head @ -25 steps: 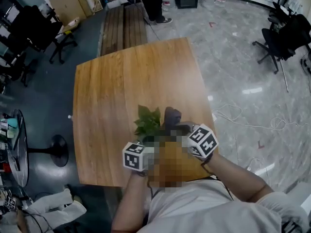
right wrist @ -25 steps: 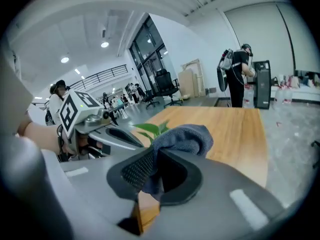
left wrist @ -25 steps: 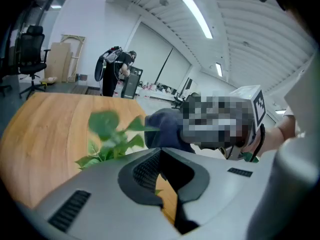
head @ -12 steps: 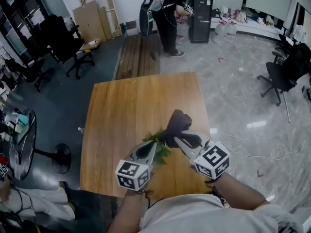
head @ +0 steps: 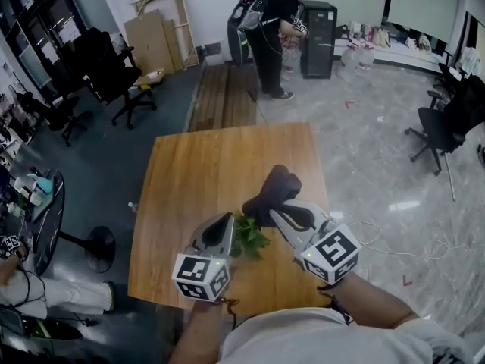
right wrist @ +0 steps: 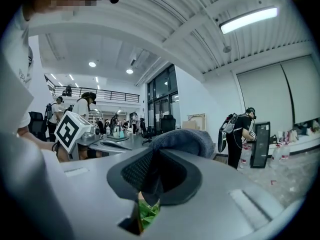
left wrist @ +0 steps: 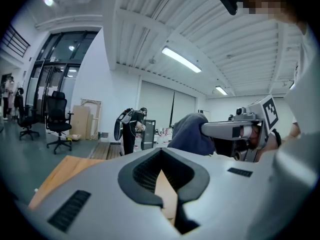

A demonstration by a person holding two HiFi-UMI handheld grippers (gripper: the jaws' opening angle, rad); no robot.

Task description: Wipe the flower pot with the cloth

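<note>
Green leaves of the potted plant (head: 247, 238) show between my two grippers over the wooden table (head: 204, 173); the pot itself is hidden beneath them. My right gripper (head: 265, 207) is shut on a dark grey cloth (head: 274, 186) that bunches past its tips, just beyond the leaves. In the right gripper view the cloth (right wrist: 184, 139) bulges over the jaws and leaves (right wrist: 147, 210) show below them. My left gripper (head: 225, 221) sits to the left of the plant, jaws together and nothing seen in them. The left gripper view shows the cloth (left wrist: 191, 134) in the right gripper (left wrist: 231, 130).
The table's near edge lies under my arms. A person with a backpack (head: 273, 32) stands at a black cabinet (head: 318, 29) beyond the far end. Office chairs (head: 110, 74) and a round side table (head: 34, 226) stand left; a cable (head: 386, 233) lies on the floor right.
Both grippers have moved forward and stretched out over the table, the right one carrying the cloth. The head view has tilted up and shows more of the room.
</note>
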